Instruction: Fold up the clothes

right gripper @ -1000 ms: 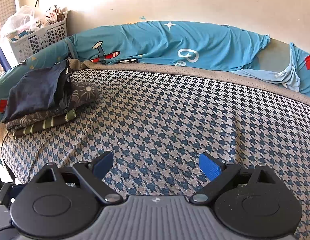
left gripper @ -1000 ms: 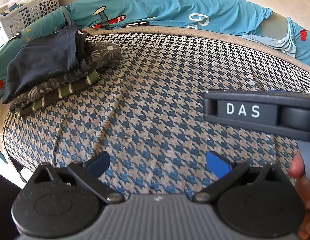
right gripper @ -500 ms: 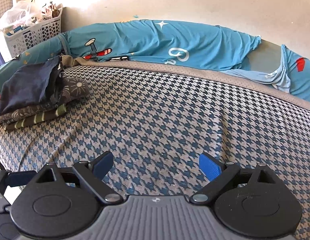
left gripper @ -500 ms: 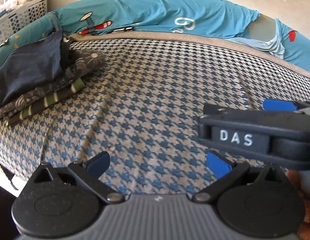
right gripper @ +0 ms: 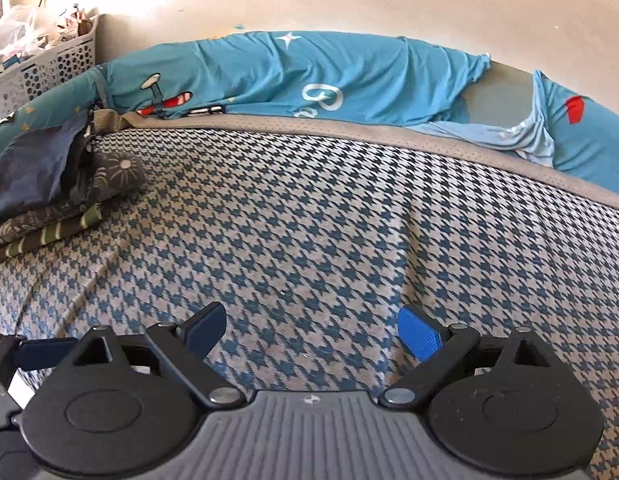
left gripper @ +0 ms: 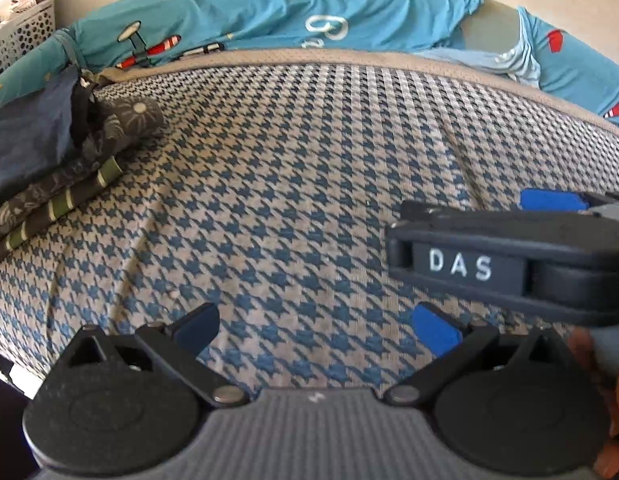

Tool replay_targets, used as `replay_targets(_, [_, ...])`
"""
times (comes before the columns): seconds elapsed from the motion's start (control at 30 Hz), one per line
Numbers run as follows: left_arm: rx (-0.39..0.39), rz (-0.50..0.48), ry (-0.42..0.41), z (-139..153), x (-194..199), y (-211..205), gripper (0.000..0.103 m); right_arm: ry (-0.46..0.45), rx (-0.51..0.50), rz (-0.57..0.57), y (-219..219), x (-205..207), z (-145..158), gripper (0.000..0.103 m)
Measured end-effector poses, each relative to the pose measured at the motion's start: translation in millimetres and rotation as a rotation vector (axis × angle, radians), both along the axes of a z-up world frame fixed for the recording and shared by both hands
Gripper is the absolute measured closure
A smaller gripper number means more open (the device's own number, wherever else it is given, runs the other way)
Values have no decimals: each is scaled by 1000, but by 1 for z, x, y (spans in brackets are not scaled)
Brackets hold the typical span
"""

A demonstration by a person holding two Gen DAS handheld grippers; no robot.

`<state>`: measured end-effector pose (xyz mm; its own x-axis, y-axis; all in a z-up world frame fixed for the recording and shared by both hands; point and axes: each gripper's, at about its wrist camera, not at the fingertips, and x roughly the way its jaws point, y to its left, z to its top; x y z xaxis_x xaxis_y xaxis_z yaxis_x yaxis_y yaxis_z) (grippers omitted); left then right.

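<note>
A stack of folded clothes (left gripper: 49, 160) lies at the left of the houndstooth blanket (left gripper: 289, 200): a dark navy piece on top, a floral grey one and a green striped one beneath. The same stack of folded clothes (right gripper: 49, 196) shows in the right wrist view. My left gripper (left gripper: 315, 326) hovers open over the blanket with nothing between its fingers. My right gripper (right gripper: 311, 330) is open too and holds nothing. In the left wrist view the right gripper's black body marked DAS (left gripper: 509, 260) reaches in from the right.
A teal cartoon-print sheet (right gripper: 309, 76) runs along the far side of the bed against the wall. A white perforated basket (right gripper: 41, 68) full of items stands at the back left. A light blue cloth (right gripper: 509, 136) lies bunched at the back right.
Both grippers have shifted right and slightly closer to the bed, so the folded stack slides toward the left edge. Both stay open and hold nothing.
</note>
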<state>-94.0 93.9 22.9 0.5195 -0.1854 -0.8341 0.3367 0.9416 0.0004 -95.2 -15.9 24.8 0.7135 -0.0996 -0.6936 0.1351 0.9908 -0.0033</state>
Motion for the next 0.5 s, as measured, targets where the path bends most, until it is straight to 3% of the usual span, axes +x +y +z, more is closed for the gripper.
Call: replay_targets(0.5, [29,7,84,-29,5,-2,0,53,25,-34,-18,1,-23,10])
